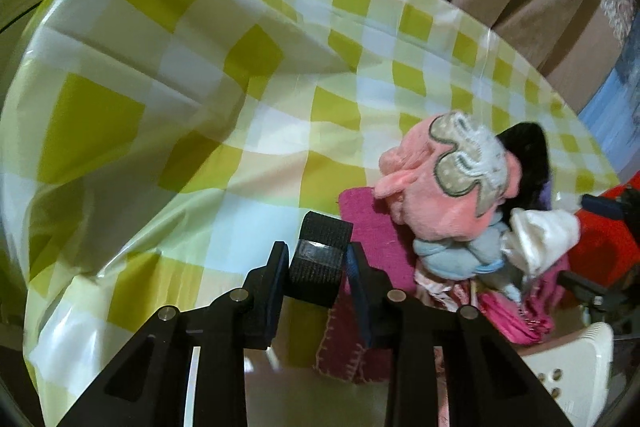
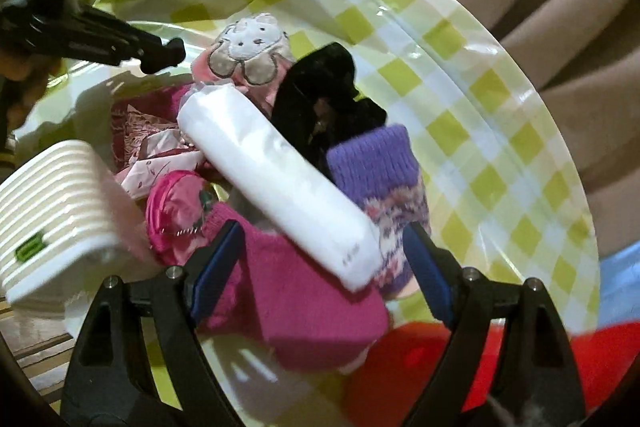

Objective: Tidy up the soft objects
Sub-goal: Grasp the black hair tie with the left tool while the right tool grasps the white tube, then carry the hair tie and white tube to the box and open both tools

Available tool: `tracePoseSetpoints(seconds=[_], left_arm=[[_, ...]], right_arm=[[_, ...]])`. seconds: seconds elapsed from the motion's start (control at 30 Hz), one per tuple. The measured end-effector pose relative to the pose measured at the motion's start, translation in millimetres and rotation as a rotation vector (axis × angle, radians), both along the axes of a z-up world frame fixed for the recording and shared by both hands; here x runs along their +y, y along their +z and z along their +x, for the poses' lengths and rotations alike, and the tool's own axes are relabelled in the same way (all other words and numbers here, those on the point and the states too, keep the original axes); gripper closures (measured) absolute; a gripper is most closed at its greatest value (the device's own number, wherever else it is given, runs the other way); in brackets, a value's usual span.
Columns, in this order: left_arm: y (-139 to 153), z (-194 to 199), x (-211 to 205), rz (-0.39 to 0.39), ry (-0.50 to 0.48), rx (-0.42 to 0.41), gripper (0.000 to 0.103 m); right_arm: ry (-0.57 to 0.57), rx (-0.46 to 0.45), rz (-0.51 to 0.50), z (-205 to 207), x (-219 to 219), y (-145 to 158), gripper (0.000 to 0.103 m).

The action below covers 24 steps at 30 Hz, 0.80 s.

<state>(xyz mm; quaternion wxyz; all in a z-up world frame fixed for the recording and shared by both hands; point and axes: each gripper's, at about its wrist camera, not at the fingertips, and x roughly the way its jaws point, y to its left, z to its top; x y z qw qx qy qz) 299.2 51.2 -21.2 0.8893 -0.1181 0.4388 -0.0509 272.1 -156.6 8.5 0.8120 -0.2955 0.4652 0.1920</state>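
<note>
Two tongs noted: left tongs point(image 1: 316, 259) clamped on a black strap roll point(image 1: 320, 251) (kept clear of the pile); right tongs point(image 2: 320, 255) spread wide over the white packet point(image 2: 276, 179), nothing gripped.

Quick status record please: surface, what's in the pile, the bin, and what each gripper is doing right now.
surface: table with green checked cloth
pile: pink plush, black cloth, purple knit, white pack, magenta knit, all heaped together
bin: white ribbed basket, beside the pile
left gripper: narrow gap, a black strap roll between the pads
right gripper: open wide above the pile, holding nothing
</note>
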Motion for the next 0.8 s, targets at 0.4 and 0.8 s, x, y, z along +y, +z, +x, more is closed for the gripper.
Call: tracePoseSetpoints(seconds=[0.4, 0.8], left_arm=[[20, -29, 6, -0.088, 0.029, -0.050, 0.072], [33, -61, 7, -0.130, 0.057, -0.097, 0.072]], right_arm=[[0.060, 0.016, -0.026, 18, 17, -17, 0.045], [-0.078, -0.023, 0.193, -8, -10, 14, 0.060]])
